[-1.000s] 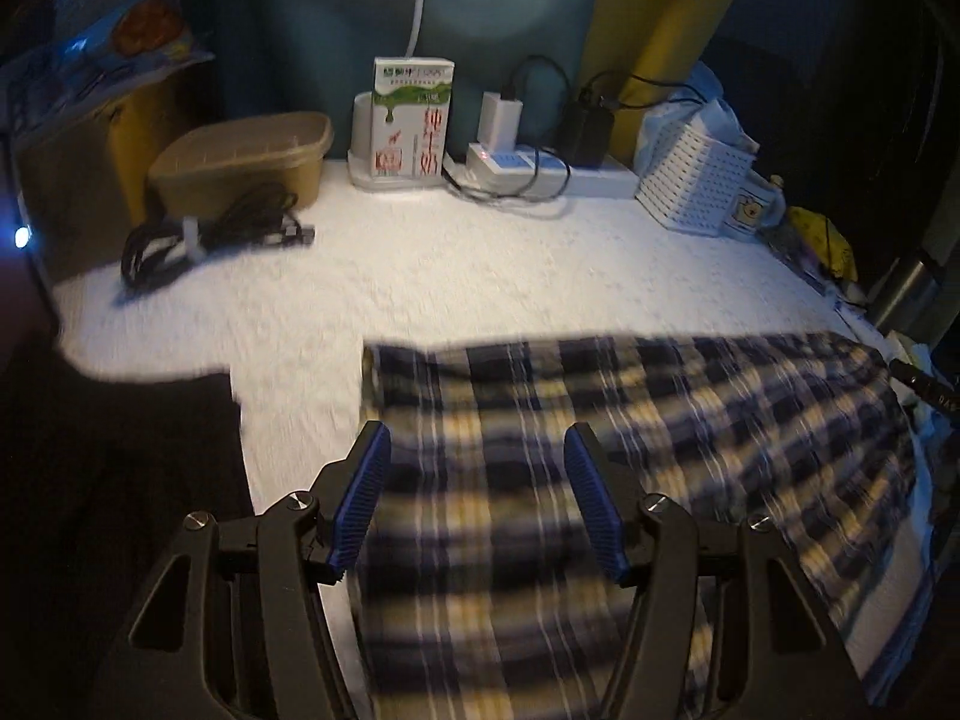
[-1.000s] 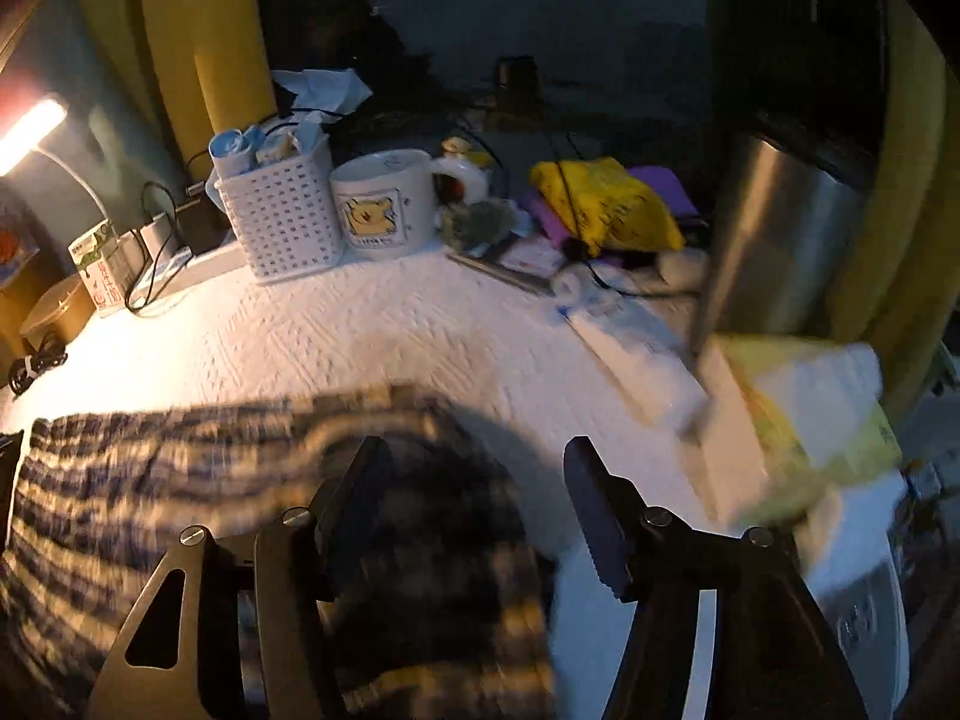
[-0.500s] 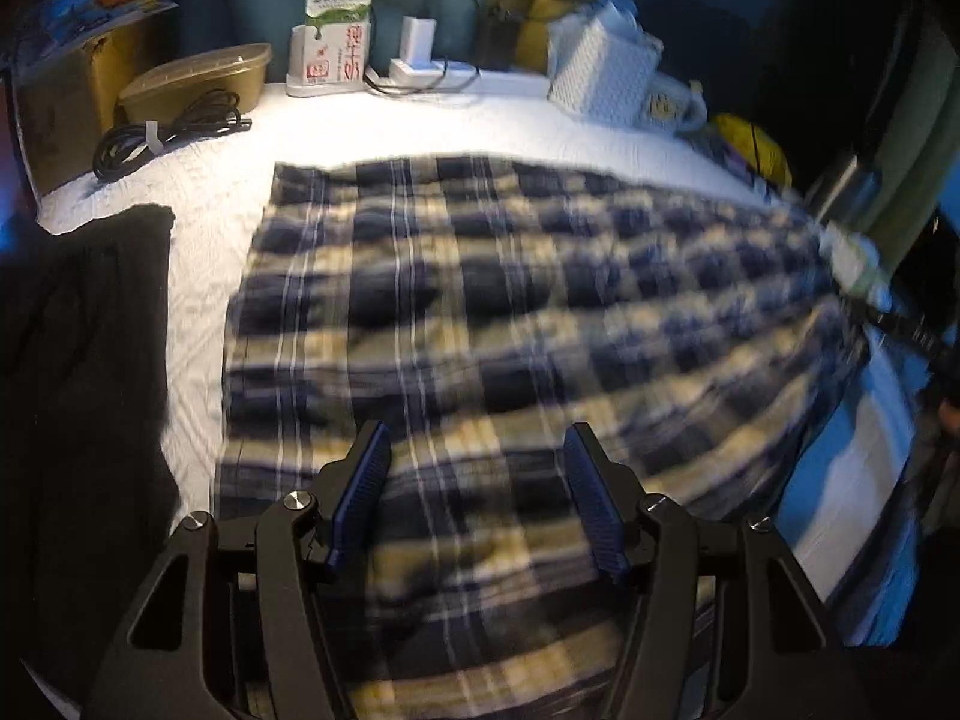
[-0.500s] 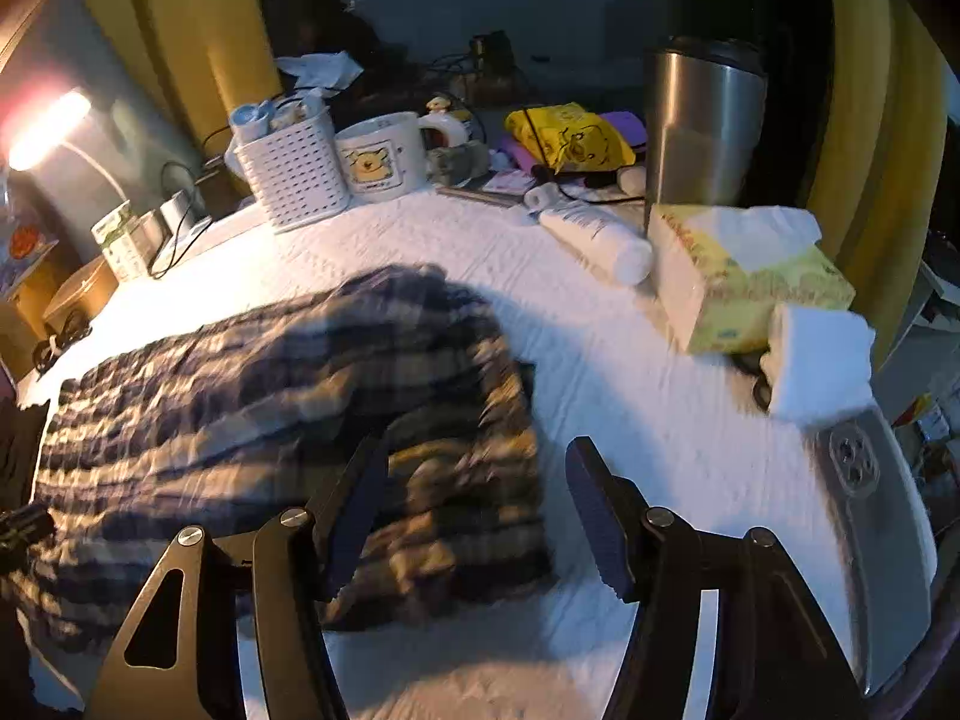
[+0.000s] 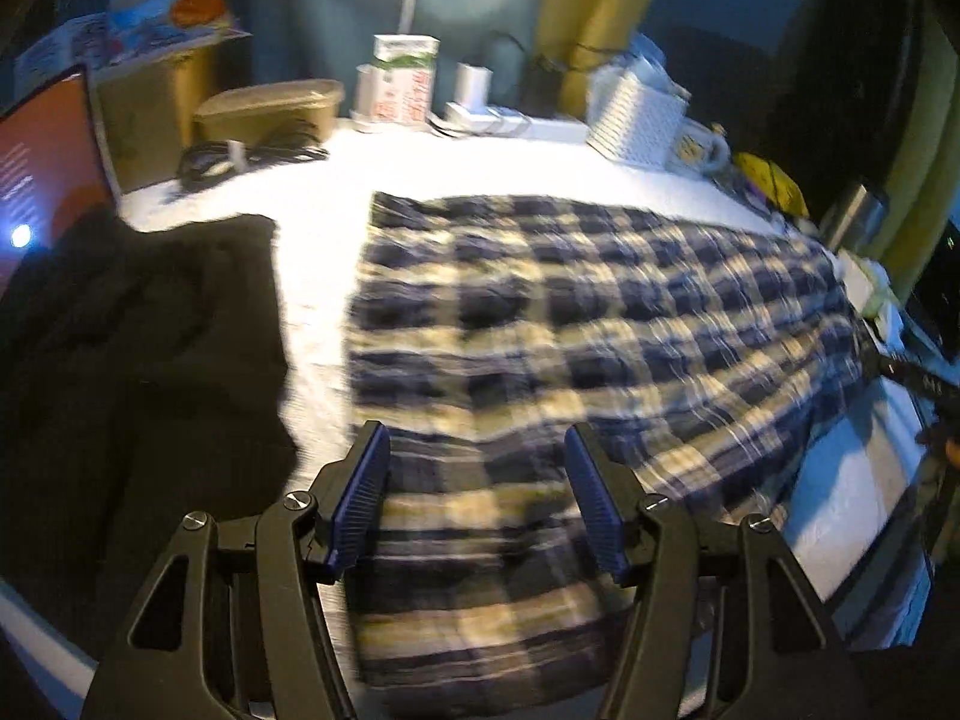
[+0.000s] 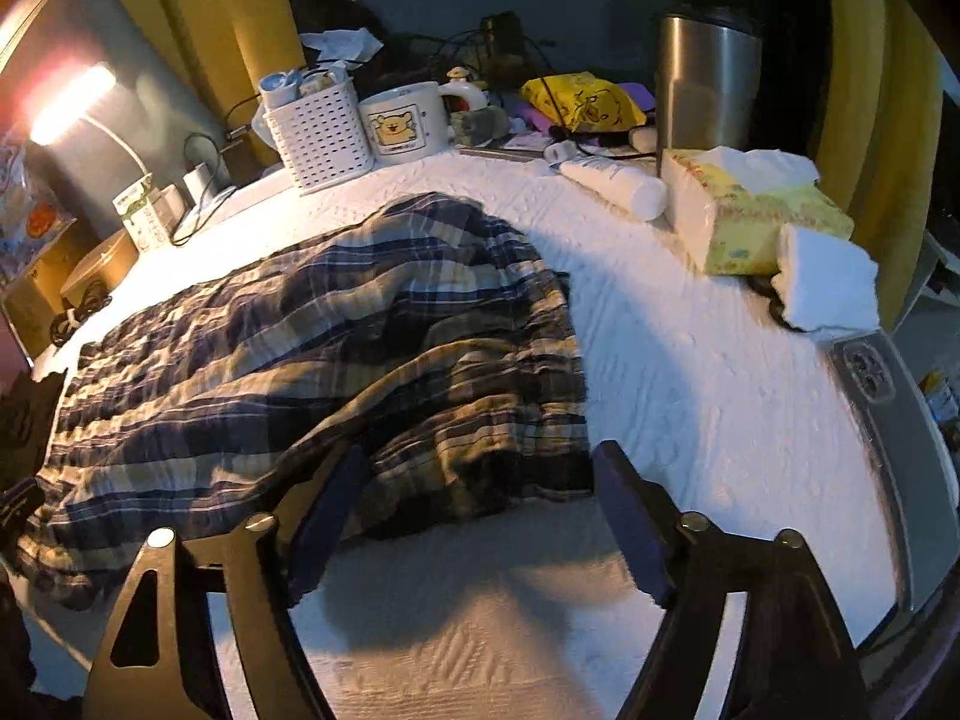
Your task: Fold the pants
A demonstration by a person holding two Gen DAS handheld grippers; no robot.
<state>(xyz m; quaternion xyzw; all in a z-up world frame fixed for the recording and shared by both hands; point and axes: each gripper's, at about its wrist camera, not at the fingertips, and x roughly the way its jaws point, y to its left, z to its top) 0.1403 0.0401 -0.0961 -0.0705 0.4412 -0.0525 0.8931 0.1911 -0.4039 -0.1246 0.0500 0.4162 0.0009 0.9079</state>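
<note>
Blue and cream plaid pants [image 5: 576, 324] lie spread across the white textured table [image 5: 312, 264]. In the right wrist view the pants [image 6: 312, 348] lie rumpled, with a bunched end near the middle of the table. My left gripper [image 5: 477, 501] is open and empty, above the pants' near left part. My right gripper [image 6: 480, 516] is open and empty, just in front of the bunched near edge of the pants.
A black garment [image 5: 132, 360] lies left of the pants. At the back stand a carton [image 5: 402, 78], a white basket [image 6: 318, 132], a bear mug [image 6: 405, 129] and a steel tumbler [image 6: 705, 84]. A tissue box [image 6: 756, 210] sits at the right.
Both grippers have drawn back from the pants, which now lie spread out on the table. The left view has swung left, bringing the black garment and a screen into sight.
</note>
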